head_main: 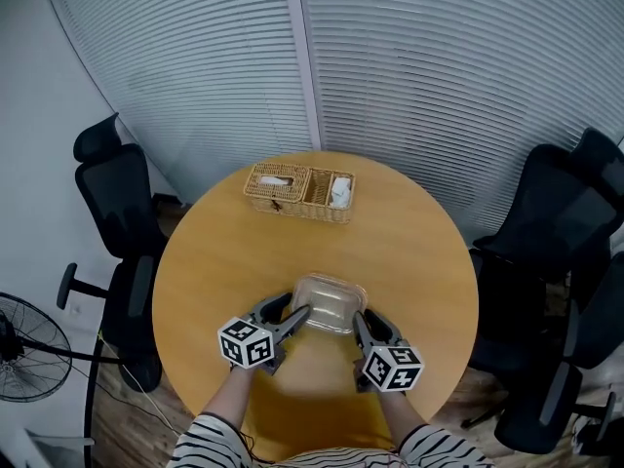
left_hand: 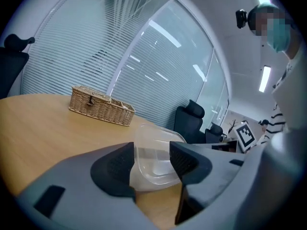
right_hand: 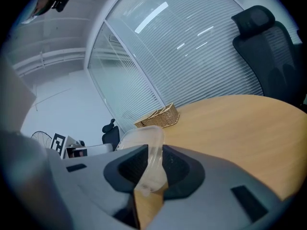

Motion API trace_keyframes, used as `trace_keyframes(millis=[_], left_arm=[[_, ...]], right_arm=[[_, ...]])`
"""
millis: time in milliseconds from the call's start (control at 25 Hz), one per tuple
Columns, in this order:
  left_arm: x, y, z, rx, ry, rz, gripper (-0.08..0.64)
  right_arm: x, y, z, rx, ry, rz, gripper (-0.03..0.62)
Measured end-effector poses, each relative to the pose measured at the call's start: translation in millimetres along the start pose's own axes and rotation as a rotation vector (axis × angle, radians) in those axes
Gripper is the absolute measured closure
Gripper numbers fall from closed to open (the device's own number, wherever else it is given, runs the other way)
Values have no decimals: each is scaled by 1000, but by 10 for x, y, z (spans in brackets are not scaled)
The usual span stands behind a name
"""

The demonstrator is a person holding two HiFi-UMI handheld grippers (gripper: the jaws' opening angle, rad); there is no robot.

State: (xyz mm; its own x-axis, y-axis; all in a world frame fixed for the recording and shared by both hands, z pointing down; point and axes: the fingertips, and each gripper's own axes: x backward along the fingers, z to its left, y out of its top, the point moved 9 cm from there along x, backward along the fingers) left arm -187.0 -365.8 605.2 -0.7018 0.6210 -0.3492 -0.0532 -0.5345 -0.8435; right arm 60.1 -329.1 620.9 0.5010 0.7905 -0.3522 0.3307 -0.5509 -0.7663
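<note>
container sides: hidden behind left gripper pads | fan (left edge): cut off

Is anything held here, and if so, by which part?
A clear plastic container: the right gripper pinches its right wall at the rim, and the left gripper grips its left end.

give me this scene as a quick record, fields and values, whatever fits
surface: round wooden table
left hand-held gripper: jaws on either side of the clear container, closed on its left end
right hand-held gripper: jaws shut on the container's right wall
container: empty, no lid, near the table's front edge
basket: wicker, at the far side, apart from the container
around the table: black chairs, fan at the left
</note>
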Motion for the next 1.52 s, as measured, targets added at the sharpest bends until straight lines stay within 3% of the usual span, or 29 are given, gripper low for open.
trace_keyframes(millis=[280,560,720,1360,1520], left_arm=[[344,145,-235,57,-26,-135,334],[729,254,-512,48,-50,-224,453],[964,265,-657,36,-67,-253,468],[2014,-190,-1365,99,-84,-357,483],[2265,-310,-1513,80,-69,-370,483]], right_arm=[[334,145,233,-8,30,-80,522],[722,257,475,-18,54,-154,532],[922,245,658,-1,55,-170,532],[1840,-136,1315,56,64,-183,532],[2007,-272,1457,63,72,-181,532]])
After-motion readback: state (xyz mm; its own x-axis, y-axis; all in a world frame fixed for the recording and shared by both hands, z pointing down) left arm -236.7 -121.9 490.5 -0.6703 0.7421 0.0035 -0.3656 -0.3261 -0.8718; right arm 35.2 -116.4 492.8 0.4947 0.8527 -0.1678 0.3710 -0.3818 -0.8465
